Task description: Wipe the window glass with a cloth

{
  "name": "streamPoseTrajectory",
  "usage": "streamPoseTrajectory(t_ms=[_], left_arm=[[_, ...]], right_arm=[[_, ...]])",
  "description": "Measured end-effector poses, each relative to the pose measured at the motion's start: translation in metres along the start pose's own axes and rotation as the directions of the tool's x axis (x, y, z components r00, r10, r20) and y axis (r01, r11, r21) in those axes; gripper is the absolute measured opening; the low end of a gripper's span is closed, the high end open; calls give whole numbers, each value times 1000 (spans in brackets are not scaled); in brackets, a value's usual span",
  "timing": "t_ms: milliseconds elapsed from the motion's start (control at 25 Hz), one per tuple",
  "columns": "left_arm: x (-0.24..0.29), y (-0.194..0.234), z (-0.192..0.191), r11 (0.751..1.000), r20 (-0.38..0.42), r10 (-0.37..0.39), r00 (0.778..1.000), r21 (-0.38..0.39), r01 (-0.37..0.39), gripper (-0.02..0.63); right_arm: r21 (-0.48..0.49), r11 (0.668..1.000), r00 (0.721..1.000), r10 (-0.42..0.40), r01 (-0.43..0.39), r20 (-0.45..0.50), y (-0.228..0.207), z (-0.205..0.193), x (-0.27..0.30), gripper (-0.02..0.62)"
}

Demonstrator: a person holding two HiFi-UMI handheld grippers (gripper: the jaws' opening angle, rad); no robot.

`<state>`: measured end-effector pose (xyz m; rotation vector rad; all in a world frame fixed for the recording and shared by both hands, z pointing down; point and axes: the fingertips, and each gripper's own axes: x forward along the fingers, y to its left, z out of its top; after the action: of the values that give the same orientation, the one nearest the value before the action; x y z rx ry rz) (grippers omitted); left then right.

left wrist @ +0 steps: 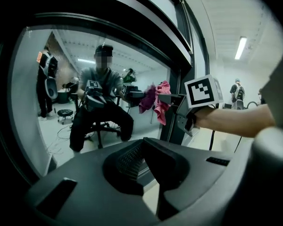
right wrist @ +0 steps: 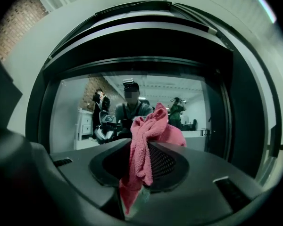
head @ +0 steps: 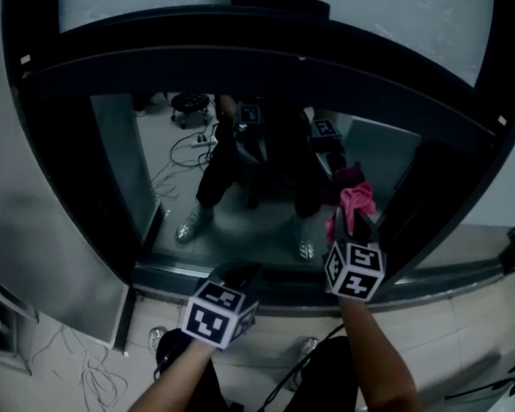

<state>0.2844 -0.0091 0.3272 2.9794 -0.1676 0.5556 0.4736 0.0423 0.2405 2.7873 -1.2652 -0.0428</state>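
The window glass [head: 266, 187] sits in a dark frame and mirrors a seated person with both grippers. My right gripper [head: 352, 221] is shut on a pink cloth [head: 358, 199], held up at the pane's lower right, where the cloth's darker reflection adjoins it. In the right gripper view the cloth [right wrist: 146, 140] hangs bunched between the jaws, facing the glass [right wrist: 132, 98]. My left gripper [head: 240, 275] is lower, near the sill, with jaws together and nothing in them [left wrist: 142, 147]. In its view, the cloth [left wrist: 162, 100] and right gripper [left wrist: 172, 100] appear to the right.
A thick dark window frame [head: 240, 58] surrounds the pane, with a sill [head: 283, 292] below. Grey wall panels lie to the left [head: 43, 230]. Loose cables [head: 77, 367] trail on the tiled floor. A person [left wrist: 237, 91] stands far off to the right.
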Motion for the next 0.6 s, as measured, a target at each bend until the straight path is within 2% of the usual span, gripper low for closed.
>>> streamPoseTrajectory(t_ms=[600], left_arm=[[-77, 80, -15, 986, 18, 154, 988, -65, -152, 5]], right_arm=[[10, 989, 988, 150, -150, 24, 128, 17, 11, 91]])
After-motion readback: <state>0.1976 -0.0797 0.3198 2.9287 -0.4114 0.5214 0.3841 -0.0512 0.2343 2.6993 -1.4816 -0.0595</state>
